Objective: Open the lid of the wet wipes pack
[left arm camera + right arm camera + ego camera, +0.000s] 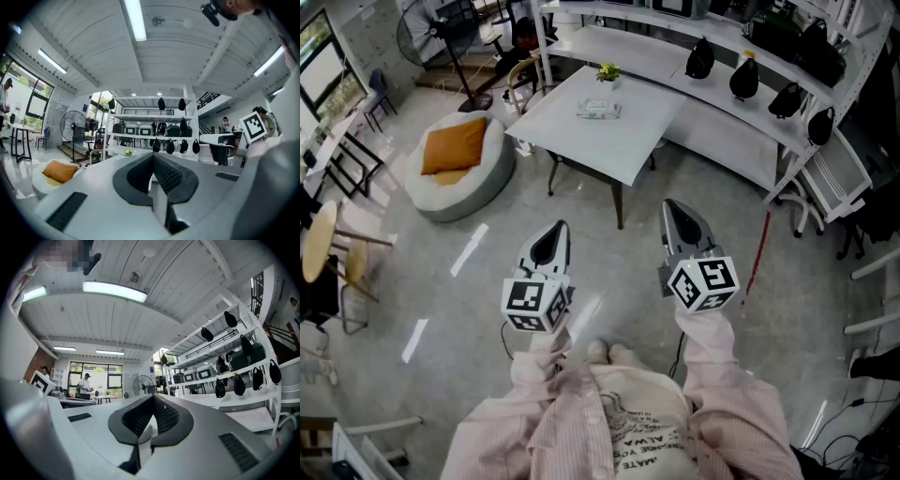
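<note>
A pale wet wipes pack (598, 110) lies flat on a white square table (628, 141), beside a small green plant (607, 71). Both grippers hang well short of the table, over the floor. My left gripper (561, 229) is shut with nothing in it; in the left gripper view its jaws (153, 157) meet at the tips. My right gripper (671, 208) is shut and empty too, its tips (153, 397) touching in the right gripper view. The pack does not show in either gripper view.
A white beanbag with an orange cushion (455, 150) sits left of the table. White shelving (769, 103) with black bags runs behind and to the right. A standing fan (441, 37) is at the far left. Round wooden stools (328, 244) stand at the left edge.
</note>
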Tool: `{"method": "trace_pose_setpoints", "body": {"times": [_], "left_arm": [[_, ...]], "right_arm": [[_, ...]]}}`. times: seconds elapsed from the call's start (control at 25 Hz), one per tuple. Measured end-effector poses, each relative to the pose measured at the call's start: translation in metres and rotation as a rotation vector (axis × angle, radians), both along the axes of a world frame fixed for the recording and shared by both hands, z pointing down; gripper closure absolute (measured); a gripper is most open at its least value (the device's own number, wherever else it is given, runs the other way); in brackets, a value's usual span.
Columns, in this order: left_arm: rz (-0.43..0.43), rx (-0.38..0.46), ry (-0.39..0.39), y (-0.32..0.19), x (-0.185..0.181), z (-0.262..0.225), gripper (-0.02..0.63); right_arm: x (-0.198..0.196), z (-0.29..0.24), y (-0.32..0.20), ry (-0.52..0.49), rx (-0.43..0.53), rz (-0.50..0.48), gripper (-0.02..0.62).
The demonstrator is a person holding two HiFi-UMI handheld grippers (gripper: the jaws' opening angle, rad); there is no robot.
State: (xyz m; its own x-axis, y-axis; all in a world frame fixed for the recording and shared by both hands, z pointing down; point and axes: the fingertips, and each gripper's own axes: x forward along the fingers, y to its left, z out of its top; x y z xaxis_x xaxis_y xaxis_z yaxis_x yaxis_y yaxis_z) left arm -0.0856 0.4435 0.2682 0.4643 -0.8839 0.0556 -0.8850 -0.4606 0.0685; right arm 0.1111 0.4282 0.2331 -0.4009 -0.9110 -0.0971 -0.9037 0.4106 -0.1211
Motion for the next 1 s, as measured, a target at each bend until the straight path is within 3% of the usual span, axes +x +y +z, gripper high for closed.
{"method": "trace_pose_setpoints", "body": {"times": [0.76, 0.8, 0.88, 1.0], "left_arm": [[-0.070, -0.004, 0.014, 0.012, 0.009, 0.007, 0.607], [-0.071, -0.007, 0.016, 0.013, 0.011, 0.009, 0.607], [-0.072, -0.015, 0.017, 0.014, 0.014, 0.013, 0.607], [-0.078, -0.026, 0.018, 0.011, 0.016, 0.015, 0.607]], "right_arm": [[0.016, 0.023, 0.003, 0.031, -0.060, -0.095, 0.588], [0.017, 0.025, 0.002, 0.027, -0.064, -0.096, 0.580], [0.019, 0.027, 0.001, 0.010, -0.074, -0.103, 0.492], [0.023, 0.029, -0.007, 0.008, -0.077, -0.107, 0.483]]}}
